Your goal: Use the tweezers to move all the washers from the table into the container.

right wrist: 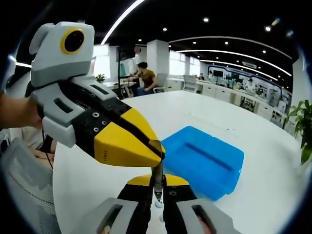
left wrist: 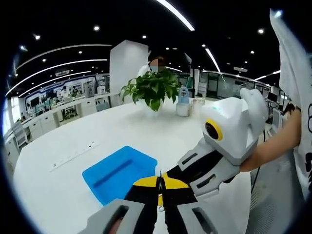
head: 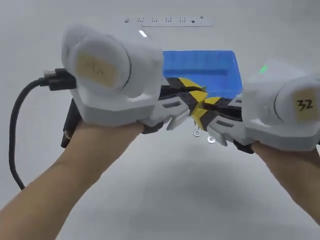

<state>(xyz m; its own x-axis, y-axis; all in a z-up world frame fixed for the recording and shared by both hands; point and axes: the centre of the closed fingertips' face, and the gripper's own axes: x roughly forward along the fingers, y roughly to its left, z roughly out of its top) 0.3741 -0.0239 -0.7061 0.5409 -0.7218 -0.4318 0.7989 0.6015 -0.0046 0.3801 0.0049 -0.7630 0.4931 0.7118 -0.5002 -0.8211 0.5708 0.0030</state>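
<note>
The left gripper [head: 196, 93] and right gripper [head: 203, 113] meet tip to tip. Each has its jaws pressed onto the thin metal tweezers [right wrist: 157, 181], which hang with their long axis pointing down. I cannot tell whether the tweezers' tips are parted. Two small silver washers [head: 196, 133] lie on the white table [head: 165, 190] just below, nearer the right gripper. The shallow blue plastic container [head: 200, 67] sits beyond them.

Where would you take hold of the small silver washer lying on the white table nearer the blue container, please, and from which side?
Probably across its ring, from above: the small silver washer lies flat on the white table, so one tip of the metal tweezers enters the hole, the other outside.
</note>
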